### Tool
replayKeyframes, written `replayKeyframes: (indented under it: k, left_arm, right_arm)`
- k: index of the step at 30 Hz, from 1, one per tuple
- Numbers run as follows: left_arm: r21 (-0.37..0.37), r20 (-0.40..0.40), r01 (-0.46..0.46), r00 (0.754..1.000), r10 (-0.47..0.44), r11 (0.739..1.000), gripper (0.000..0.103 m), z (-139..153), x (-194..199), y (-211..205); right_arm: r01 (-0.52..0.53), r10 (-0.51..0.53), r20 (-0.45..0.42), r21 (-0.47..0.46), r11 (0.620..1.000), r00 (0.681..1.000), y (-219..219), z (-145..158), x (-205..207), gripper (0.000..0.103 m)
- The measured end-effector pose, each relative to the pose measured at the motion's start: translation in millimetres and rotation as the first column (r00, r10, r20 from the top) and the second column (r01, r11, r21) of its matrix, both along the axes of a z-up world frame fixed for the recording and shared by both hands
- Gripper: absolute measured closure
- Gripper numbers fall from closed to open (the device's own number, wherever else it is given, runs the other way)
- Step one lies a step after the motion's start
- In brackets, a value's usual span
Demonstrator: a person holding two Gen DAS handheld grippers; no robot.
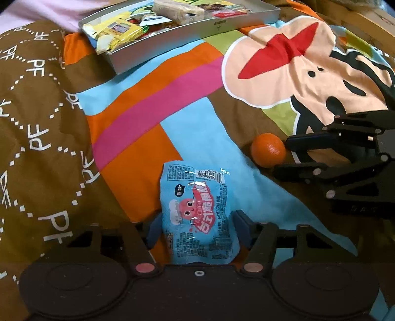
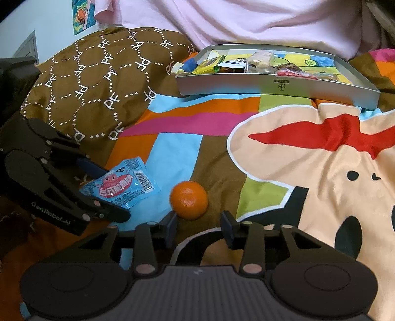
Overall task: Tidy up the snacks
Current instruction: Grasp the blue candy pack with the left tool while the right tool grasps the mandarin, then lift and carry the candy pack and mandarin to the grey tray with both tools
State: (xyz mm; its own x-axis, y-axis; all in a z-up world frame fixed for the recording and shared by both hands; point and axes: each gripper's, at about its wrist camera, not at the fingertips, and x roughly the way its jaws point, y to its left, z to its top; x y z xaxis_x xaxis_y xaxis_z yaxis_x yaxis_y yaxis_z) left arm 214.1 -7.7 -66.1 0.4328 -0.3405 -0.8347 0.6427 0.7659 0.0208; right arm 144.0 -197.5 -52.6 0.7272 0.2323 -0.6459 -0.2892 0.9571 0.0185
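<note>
A light-blue snack packet with a red cartoon lies on the patterned bedspread. My left gripper is shut on its near half, a pad pressing each side edge. The right wrist view shows the same packet between that left gripper's fingers. A small orange rests on the bedspread just beyond my right gripper, which is open; the fruit sits close to the left fingertip and is not between the pads. In the left wrist view the orange lies at the tips of the right gripper.
A shallow silver tray holding several wrapped snacks sits at the far side of the bed, also seen as tray. A brown patterned pillow rises at the left. Pink cloth lies behind the tray.
</note>
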Motion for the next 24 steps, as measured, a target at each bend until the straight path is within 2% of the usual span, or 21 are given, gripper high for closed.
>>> replayKeyframes:
  k: [7, 11, 14, 24]
  left_arm:
    - [-0.020, -0.003, -0.035, 0.999, 0.035, 0.999, 0.042, 1, 4, 2]
    - [-0.022, 0.020, -0.057, 0.998, 0.058, 0.998, 0.043, 2, 5, 1]
    - [-0.028, 0.035, -0.065, 0.997, 0.066, 0.997, 0.044, 1, 5, 1]
    - [-0.120, 0.057, -0.127, 0.989, 0.135, 0.985, 0.047, 3, 4, 2]
  right_arm:
    - [-0.042, 0.042, 0.011, -0.044, 0.998, 0.999, 12, -1, 13, 0.054]
    - [-0.059, 0.060, 0.022, -0.066, 0.996, 0.998, 19, -6, 20, 0.054]
    - [-0.043, 0.046, 0.042, -0.072, 0.996, 0.998, 21, -10, 19, 0.064]
    - [0.023, -0.017, 0.105, -0.058, 0.998, 0.994, 16, -12, 4, 0.064]
